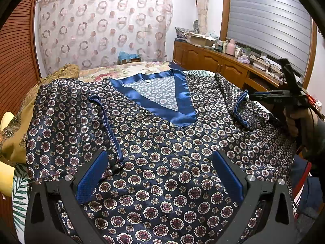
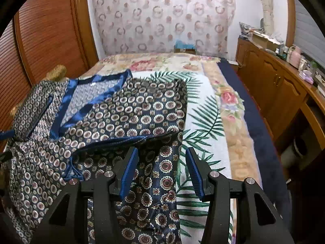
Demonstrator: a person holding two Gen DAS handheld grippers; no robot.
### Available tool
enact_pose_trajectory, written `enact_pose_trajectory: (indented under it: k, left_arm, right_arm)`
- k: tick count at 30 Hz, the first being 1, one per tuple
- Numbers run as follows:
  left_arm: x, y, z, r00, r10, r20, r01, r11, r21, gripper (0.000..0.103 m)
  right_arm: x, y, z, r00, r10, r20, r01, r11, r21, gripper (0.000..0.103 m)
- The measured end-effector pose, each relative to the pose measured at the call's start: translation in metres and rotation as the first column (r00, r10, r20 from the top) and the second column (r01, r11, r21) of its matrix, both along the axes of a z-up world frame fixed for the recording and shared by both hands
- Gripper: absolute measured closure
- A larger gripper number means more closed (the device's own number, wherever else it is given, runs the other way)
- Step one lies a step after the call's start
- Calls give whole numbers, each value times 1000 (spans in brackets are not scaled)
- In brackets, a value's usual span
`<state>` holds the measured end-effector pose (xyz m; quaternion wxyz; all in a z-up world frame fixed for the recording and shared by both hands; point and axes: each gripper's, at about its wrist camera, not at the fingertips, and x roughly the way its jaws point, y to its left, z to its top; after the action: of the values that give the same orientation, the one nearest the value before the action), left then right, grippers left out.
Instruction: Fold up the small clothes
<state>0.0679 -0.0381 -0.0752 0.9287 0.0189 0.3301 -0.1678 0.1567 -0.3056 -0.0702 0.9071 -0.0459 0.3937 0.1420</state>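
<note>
A dark navy satin top (image 1: 162, 138) with a medallion print and a shiny blue V-neck (image 1: 158, 93) lies flat on the bed, front up. Both sleeves are folded inward over the body. My left gripper (image 1: 159, 154) hovers over the lower chest, open wide, with only flat cloth below it. In the right wrist view the top (image 2: 132, 111) fills the left side. My right gripper (image 2: 160, 150) stands open above the garment's right edge, below the folded sleeve (image 2: 142, 105); its pads do not press the cloth. The left wrist view shows the right gripper (image 1: 262, 97) held by a hand (image 1: 292, 122).
The bed carries a white palm-leaf blanket (image 2: 203, 109) and a floral cover (image 2: 162, 61). A wooden cabinet (image 2: 274, 85) with clutter on top runs along the right. Louvred wooden doors (image 2: 46, 30) stand at the left, and a yellow-brown pillow (image 1: 18, 134) lies beside the top.
</note>
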Motion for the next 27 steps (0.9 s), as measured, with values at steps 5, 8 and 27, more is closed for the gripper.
enact_pose_trajectory:
  k: [5, 8, 27]
  left_arm:
    - [2, 2, -1, 1000, 5, -1, -5, 1000, -2, 0]
    - [4, 5, -1, 1000, 9, 1, -9, 1000, 1, 0]
    - [39, 69, 15, 991, 128, 33, -129, 992, 8, 0]
  right_arm:
    - [28, 12, -11, 999, 13, -42, -18, 992, -123, 52]
    - [48, 17, -11, 998, 0, -60, -10, 987, -159, 52]
    - [93, 63, 1, 995, 94, -32, -97, 991, -95, 52]
